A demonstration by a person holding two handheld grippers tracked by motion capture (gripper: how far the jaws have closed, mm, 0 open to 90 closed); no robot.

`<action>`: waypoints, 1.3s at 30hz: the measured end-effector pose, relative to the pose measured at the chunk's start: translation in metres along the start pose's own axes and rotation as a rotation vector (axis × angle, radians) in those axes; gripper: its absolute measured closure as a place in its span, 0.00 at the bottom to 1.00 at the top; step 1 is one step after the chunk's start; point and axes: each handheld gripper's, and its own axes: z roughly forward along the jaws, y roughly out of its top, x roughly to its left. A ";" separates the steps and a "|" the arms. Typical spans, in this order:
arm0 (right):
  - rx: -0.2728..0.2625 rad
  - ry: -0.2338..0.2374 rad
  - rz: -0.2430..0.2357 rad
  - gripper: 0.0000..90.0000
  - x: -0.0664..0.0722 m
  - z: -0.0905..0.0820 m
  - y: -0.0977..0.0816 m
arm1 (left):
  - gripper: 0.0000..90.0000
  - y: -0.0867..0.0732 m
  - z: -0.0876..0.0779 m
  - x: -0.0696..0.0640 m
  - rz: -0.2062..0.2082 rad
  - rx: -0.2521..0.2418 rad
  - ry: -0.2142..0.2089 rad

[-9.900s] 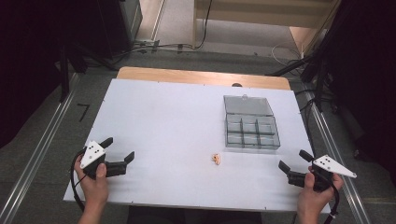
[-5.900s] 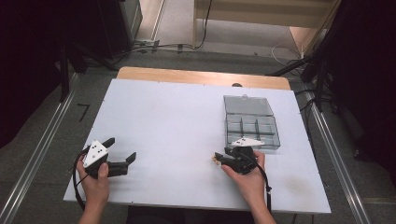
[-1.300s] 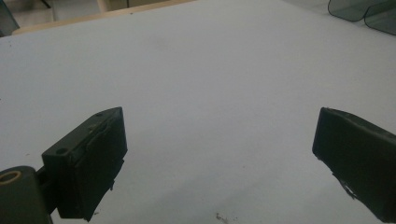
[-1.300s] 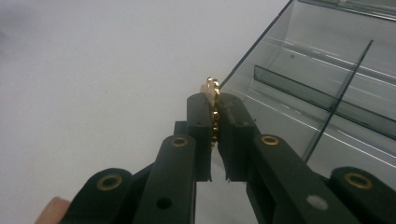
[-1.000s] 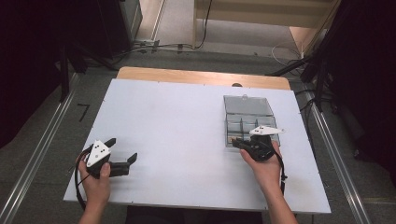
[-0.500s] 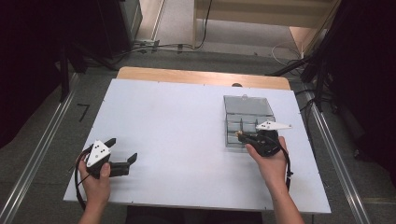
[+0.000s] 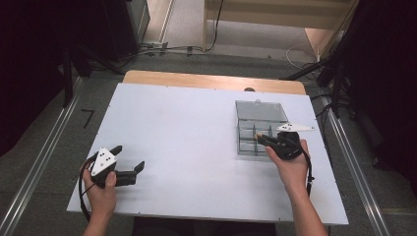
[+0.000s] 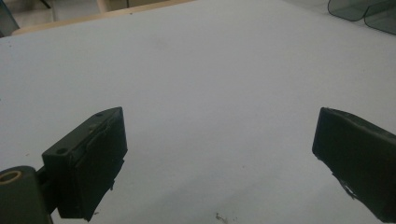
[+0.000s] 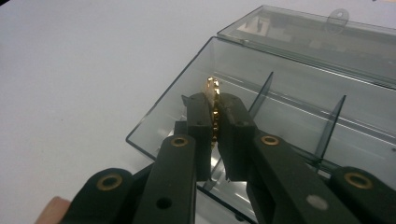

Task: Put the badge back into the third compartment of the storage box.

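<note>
A small gold toothed part is clamped edge-on between the jaws of the right gripper, held above the near-left corner of the compartment box. The box is smoky transparent plastic with thin dividers; its lid lies open behind it. No contents are discernible in the compartments. The left gripper rests near the front-left of the white table, jaws spread wide, grasping nothing.
</note>
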 end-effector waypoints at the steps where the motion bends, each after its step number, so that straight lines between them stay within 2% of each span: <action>1: 0.000 -0.003 0.006 0.91 -0.001 0.000 0.000 | 0.04 0.000 0.000 0.000 0.000 0.000 0.000; 23: 0.003 -0.062 0.057 0.91 -0.033 -0.002 0.000 | 0.04 0.000 0.000 0.000 0.000 0.005 0.002; 39: 0.018 -0.124 0.099 0.91 -0.057 0.006 -0.001 | 0.04 0.000 0.000 0.000 -0.001 0.006 0.003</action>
